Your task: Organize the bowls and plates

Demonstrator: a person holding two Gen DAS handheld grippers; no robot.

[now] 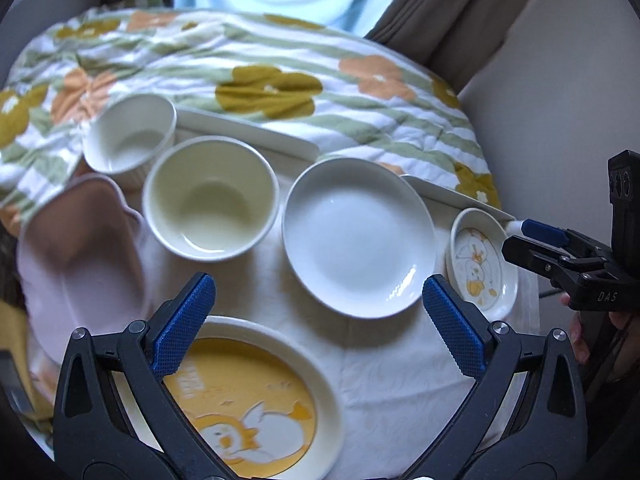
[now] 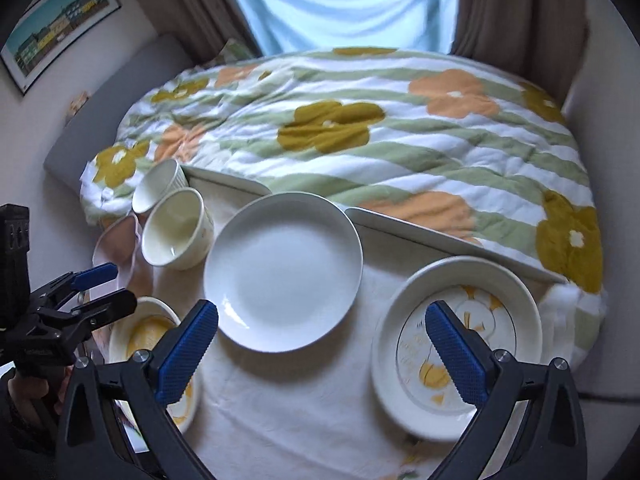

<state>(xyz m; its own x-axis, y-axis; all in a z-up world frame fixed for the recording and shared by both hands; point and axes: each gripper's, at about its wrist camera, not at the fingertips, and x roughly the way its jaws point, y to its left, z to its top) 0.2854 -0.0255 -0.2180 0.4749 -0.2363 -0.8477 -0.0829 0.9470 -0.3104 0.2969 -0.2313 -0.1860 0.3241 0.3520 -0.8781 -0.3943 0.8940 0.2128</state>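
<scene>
A plain white plate [image 1: 358, 236] [image 2: 282, 270] lies mid-table. A yellow bird plate [image 1: 256, 404] [image 2: 154, 344] lies near me on the left. A small bird dish [image 1: 482, 264] [image 2: 456, 344] lies on the right. A cream bowl [image 1: 211, 197] [image 2: 176, 232], a white ribbed bowl [image 1: 130, 136] [image 2: 160, 186] and a pink dish [image 1: 80, 256] [image 2: 118, 240] stand at the left. My left gripper [image 1: 320, 324] [image 2: 100, 284] is open above the yellow plate. My right gripper [image 2: 322, 350] [image 1: 520, 236] is open, its right finger over the small dish.
The dishes rest on a white tablecloth [image 1: 384, 376] [image 2: 304, 400]. White tray edges [image 1: 248, 130] [image 2: 440, 236] lie behind them. A flowered quilt [image 1: 280, 76] [image 2: 380, 140] covers a bed beyond, with curtains [image 2: 516, 12] and a window behind.
</scene>
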